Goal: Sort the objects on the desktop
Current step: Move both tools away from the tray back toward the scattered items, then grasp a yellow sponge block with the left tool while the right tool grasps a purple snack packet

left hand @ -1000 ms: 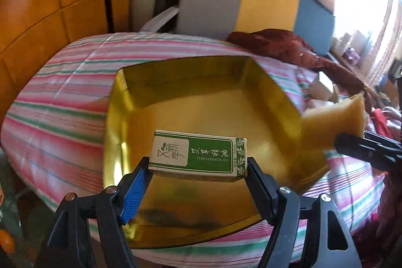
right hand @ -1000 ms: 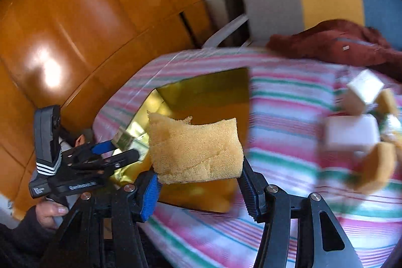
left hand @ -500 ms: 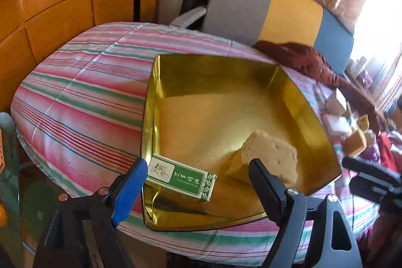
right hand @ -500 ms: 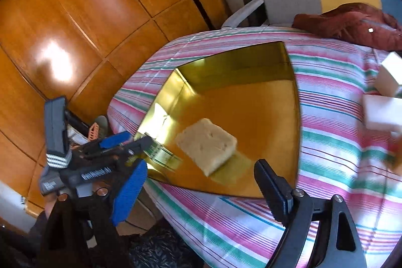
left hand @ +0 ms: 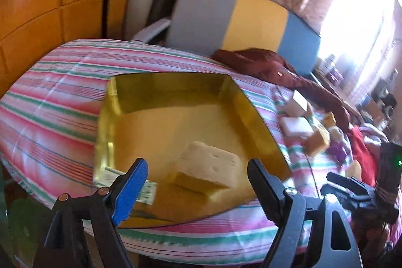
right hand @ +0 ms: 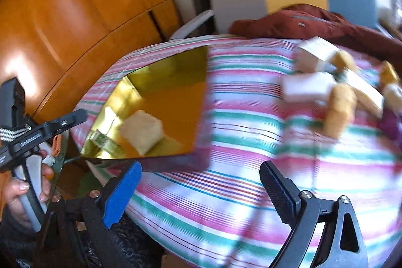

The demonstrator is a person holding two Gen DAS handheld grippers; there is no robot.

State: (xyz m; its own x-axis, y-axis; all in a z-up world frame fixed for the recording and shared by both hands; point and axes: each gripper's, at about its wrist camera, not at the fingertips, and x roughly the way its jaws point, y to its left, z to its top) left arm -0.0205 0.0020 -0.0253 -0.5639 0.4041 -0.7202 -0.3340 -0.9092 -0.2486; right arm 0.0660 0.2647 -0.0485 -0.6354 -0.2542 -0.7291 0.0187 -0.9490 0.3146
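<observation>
A gold tray (left hand: pixel 241 102) sits on the striped tablecloth. In it lie a yellow sponge (left hand: pixel 209 167) and a green-and-white essential oil box (left hand: pixel 148 190) at the near left corner, partly behind my left finger. My left gripper (left hand: pixel 196 187) is open and empty just before the tray's near edge. My right gripper (right hand: pixel 201 192) is open and empty over the cloth, right of the tray (right hand: pixel 125 89); the sponge (right hand: pixel 142 131) and the box (right hand: pixel 104 141) show there too. A blurred pile of sponges and boxes (right hand: pixel 336 82) lies to the right.
The same pile (left hand: pixel 306 122) lies right of the tray in the left wrist view. A dark red cloth (left hand: pixel 271 64) lies at the back of the table. A grey, yellow and blue chair back (left hand: pixel 238 21) stands behind. Wooden panels (right hand: pixel 75 16) are to the left.
Both grippers opened: the box and the sponge dropped into the tray. Since half a second ago, the right gripper has swung right toward the pile and the left has drawn back a little.
</observation>
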